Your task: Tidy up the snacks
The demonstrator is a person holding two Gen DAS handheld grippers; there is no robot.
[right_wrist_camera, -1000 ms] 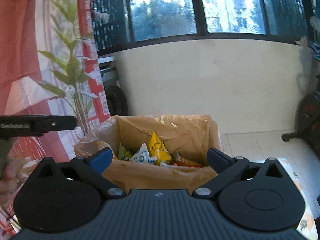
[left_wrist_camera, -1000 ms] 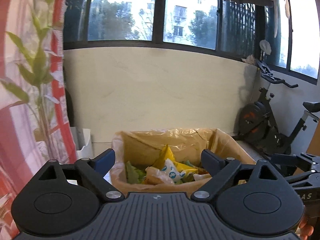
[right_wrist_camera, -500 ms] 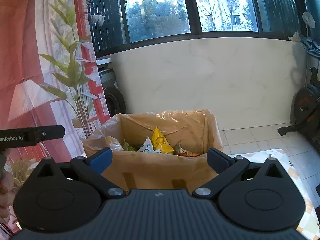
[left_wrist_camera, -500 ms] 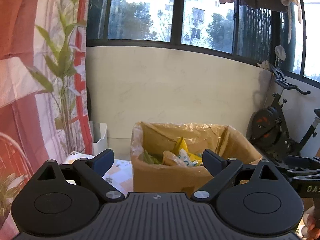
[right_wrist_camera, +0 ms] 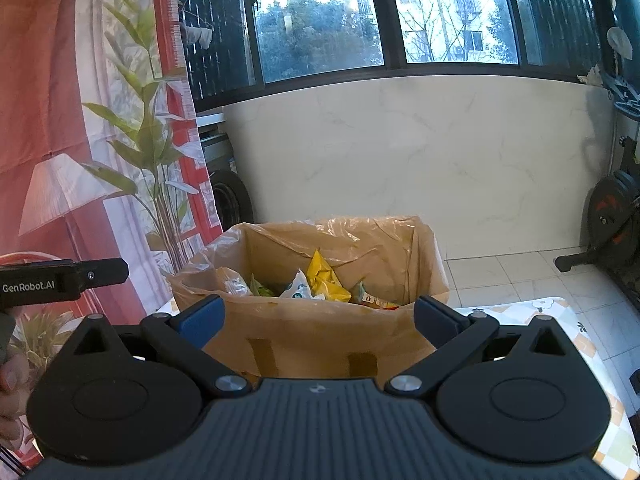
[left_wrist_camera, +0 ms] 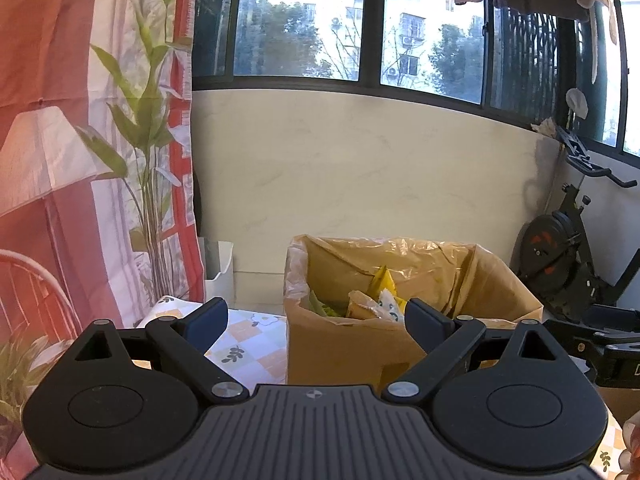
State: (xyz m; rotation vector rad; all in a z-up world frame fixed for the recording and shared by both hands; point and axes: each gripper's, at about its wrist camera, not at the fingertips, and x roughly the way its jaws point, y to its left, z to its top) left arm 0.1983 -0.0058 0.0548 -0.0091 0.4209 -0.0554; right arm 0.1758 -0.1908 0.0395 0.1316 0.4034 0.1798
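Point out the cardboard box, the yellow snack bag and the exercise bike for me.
cardboard box (right_wrist_camera: 312,332): right wrist view, front wall.
yellow snack bag (right_wrist_camera: 322,274): right wrist view, its upper half.
exercise bike (left_wrist_camera: 554,246): left wrist view, flywheel housing.

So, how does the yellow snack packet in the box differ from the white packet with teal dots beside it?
The yellow snack packet is plain bright yellow; the white packet carries teal dots. The yellow snack packet rises higher, its pointed corner above the pile, while the white packet sits lower and nearer the front wall. Both lie crumpled inside the plastic-lined cardboard box, held by neither hand-held gripper.
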